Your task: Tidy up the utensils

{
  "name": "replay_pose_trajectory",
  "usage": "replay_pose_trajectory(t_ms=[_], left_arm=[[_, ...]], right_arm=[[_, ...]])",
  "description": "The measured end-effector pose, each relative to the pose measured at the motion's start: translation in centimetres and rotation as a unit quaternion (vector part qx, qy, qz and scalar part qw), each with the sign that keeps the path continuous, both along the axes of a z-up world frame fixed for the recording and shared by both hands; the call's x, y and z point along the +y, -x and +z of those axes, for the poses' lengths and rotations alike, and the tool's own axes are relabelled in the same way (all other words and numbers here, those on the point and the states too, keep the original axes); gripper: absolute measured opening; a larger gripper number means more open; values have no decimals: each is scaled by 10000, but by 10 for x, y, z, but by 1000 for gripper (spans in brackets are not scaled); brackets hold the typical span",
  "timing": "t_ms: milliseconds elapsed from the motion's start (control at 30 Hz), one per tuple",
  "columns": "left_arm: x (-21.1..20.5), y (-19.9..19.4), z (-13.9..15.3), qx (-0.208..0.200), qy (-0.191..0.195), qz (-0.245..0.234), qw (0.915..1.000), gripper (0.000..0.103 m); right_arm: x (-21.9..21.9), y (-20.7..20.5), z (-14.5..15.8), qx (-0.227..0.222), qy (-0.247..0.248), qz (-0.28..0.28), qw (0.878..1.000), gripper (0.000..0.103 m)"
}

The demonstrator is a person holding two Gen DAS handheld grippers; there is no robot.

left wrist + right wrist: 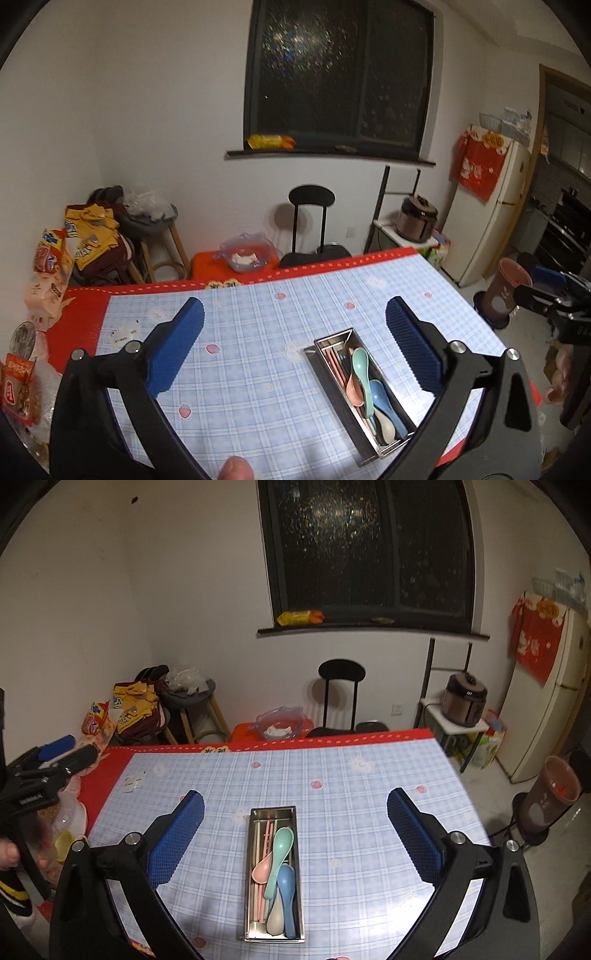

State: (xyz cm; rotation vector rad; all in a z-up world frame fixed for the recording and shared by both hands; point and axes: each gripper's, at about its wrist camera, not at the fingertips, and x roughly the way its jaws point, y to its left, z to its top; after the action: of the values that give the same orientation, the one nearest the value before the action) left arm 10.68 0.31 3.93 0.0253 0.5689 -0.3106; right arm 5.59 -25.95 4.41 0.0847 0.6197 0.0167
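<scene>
Black tool (295,801) arms, ribbed blue pads (177,843), silver screws (133,837)

Rectangular stainless-steel utensil tray (275,938) lies flat on the blue plaid tablecloth, toward the near edge, long axis running near to far; in the left wrist view it sits skewed (369,441).

All utensils lie inside the tray:
- Mint-green plastic spoon (281,853), bowl toward the far end, lying on top of the others.
- Pink plastic spoon (261,872), bowl up, on the left.
- Blue plastic spoon (287,893), on the right, bowl beside the green handle.
- Beige plastic spoon (275,921), bowl at the near end, partly under the blue one.
- Pale pink chopsticks (265,836), lengthwise along the left side, far ends showing beyond the spoons.
</scene>
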Motion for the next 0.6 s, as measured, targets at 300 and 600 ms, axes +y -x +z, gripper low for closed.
replay_pose_trajectory(t_ms=[300, 600], left_arm=[[-2, 20, 8, 46, 6, 51, 10000, 97], [-13, 22, -4, 188, -161, 7, 9997, 97]], right_arm=[[3, 21, 9, -85, 205, -305, 9993, 97], [0, 27, 3, -9, 272, -479, 9985, 97]])
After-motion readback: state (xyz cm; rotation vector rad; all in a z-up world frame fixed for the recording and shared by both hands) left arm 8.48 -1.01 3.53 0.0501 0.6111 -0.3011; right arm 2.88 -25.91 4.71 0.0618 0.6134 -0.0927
